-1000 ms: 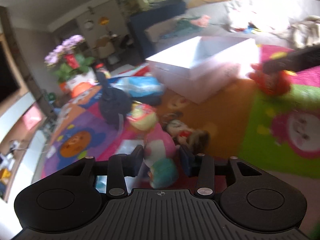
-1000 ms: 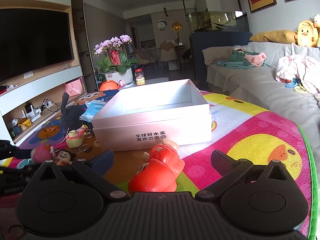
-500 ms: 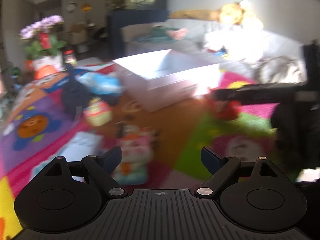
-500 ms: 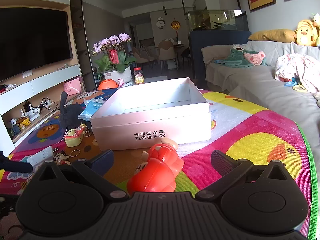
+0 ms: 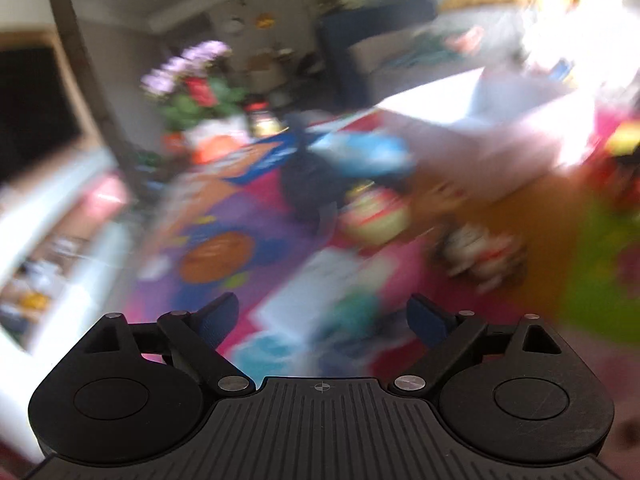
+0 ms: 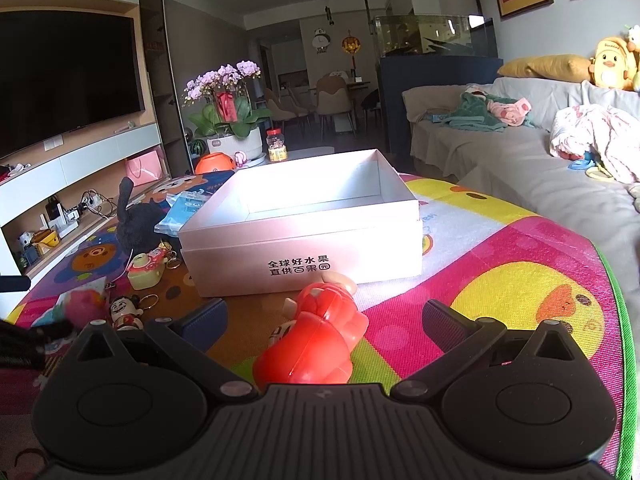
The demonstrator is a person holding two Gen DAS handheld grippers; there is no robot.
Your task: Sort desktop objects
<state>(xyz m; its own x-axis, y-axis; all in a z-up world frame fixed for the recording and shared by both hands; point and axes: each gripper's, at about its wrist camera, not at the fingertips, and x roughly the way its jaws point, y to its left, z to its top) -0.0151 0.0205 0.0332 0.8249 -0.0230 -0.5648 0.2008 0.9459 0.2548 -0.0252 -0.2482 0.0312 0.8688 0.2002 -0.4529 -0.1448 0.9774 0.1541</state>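
Observation:
The left wrist view is heavily blurred. My left gripper (image 5: 324,312) has its jaws opening wide; a pink and teal toy (image 5: 352,316) lies on the mat below the gap, and the pads do not touch it. The same toy (image 6: 82,304) shows at the left of the right wrist view, beside a small doll (image 6: 126,312). My right gripper (image 6: 324,314) stands open low over the mat. A red toy figure (image 6: 316,336) lies between its fingers, untouched. Just beyond it stands an empty white box (image 6: 304,252).
A yellow-green toy camera (image 6: 146,270), a black plush (image 6: 136,220) and a blue packet (image 6: 186,204) lie left of the box on the colourful play mat (image 6: 520,280). A grey sofa (image 6: 500,168) runs along the right, a TV unit (image 6: 80,160) along the left.
My left gripper let go of the pink and teal toy, which now lies on the mat, and its jaws spread wide as its view swung about. The right gripper has kept still.

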